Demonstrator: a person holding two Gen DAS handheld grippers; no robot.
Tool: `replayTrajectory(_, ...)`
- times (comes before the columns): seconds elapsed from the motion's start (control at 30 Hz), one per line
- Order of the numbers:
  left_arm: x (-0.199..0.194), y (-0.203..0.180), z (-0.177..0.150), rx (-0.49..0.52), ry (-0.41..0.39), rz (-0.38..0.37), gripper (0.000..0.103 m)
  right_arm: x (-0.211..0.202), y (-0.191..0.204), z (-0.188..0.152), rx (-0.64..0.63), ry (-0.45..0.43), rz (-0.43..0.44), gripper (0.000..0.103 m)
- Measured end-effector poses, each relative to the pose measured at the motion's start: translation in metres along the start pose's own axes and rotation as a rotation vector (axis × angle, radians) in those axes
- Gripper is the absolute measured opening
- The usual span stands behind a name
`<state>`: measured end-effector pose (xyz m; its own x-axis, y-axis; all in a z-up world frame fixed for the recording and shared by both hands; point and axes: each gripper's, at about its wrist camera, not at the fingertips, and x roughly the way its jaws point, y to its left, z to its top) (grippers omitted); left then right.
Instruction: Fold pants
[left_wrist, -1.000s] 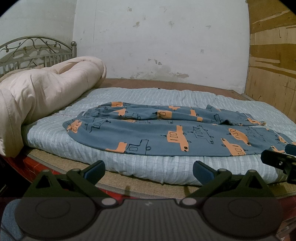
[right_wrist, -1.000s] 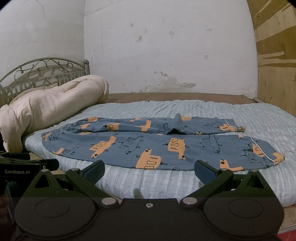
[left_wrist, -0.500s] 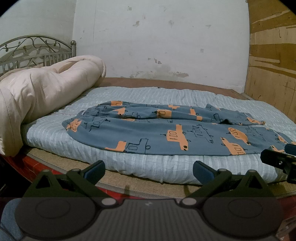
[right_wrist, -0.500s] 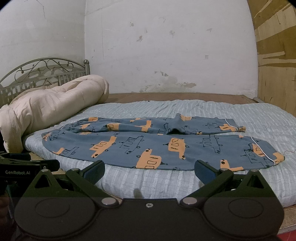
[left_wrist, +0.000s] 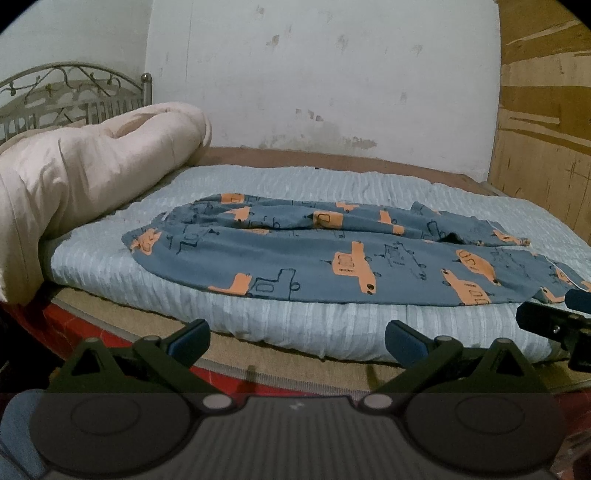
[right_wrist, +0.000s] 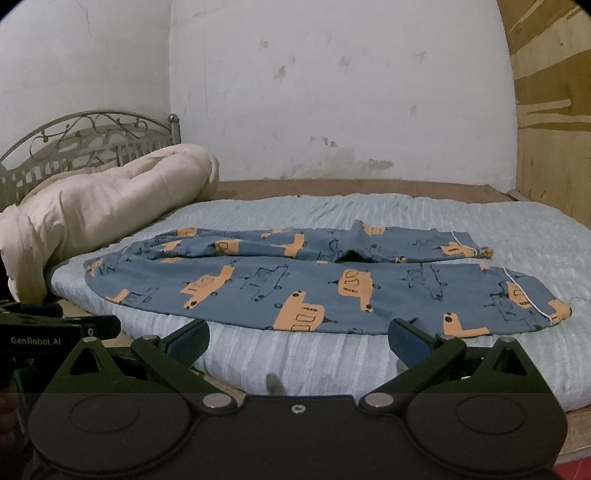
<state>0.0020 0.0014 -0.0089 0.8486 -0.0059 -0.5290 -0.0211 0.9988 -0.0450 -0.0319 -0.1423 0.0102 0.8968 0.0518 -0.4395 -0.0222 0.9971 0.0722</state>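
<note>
Blue pants (left_wrist: 332, 254) with orange vehicle prints lie spread lengthwise on the bed, waist to the left, leg cuffs to the right; they also show in the right wrist view (right_wrist: 314, 284). My left gripper (left_wrist: 297, 341) is open and empty, hovering in front of the bed's near edge, short of the pants. My right gripper (right_wrist: 297, 341) is open and empty too, just before the near hem of the pants. The right gripper shows at the right edge of the left wrist view (left_wrist: 557, 321), and the left one at the left edge of the right wrist view (right_wrist: 55, 330).
A light blue mattress pad (left_wrist: 332, 184) covers the bed. A rolled cream quilt (left_wrist: 85, 177) lies at the left by a metal headboard (right_wrist: 88, 147). A wooden panel (left_wrist: 546, 129) stands at the right. A white wall is behind.
Both grippers have edged slightly lower and closer to the bed. The pants have not moved.
</note>
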Motion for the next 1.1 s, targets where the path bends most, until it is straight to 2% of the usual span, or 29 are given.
replayTrajectory(0.4, 0.010, 0.009, 0.005, -0.050, 0.091, -0.017, 0.102, 0.014, -0.003, 0.008, 0.010, 0.087, -0.010, 0.102)
replayTrajectory(0.83, 0.022, 0.018, 0.022, -0.059, 0.143, 0.057, 0.102, 0.031, -0.003, 0.029, 0.054, 0.134, 0.038, 0.102)
replayTrajectory(1.1, 0.037, 0.028, 0.049, -0.082, 0.174, 0.075, 0.102, 0.057, 0.002, 0.049, 0.046, 0.203, 0.069, 0.102)
